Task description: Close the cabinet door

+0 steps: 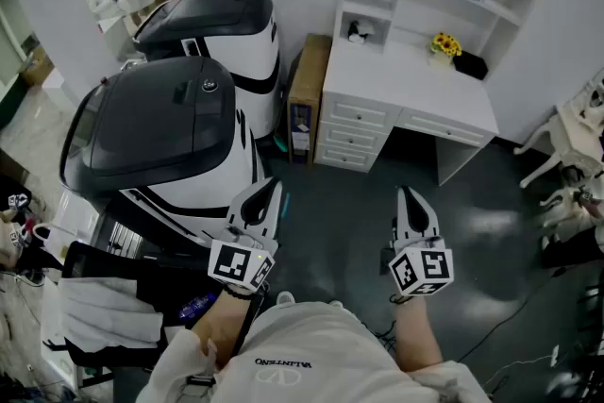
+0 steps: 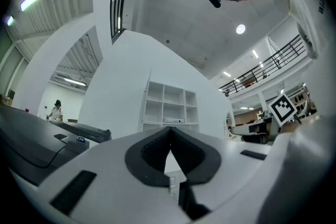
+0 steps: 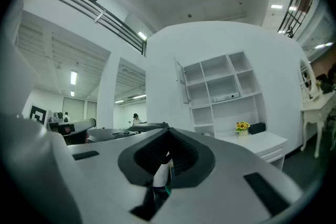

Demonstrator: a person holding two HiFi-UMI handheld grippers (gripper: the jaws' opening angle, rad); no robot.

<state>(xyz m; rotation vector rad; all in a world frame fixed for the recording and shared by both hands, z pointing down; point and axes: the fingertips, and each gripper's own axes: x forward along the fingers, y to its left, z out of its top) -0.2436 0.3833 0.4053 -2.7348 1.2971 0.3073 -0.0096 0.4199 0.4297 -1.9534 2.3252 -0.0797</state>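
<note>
two hand-held grippers (image 1: pixel 273 186) (image 1: pixel 409 194) held forward, jaws together.

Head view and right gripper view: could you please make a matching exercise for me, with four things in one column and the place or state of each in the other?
Things:
1. sunflowers
2. cabinet door
3. left gripper
4. brown box

Places or states:
A. shut, with nothing held
B. between the white machine and the desk
C. on the desk top, beside a black box
D. standing open

Pairs: 1-C, 2-D, 3-A, 4-B
</note>
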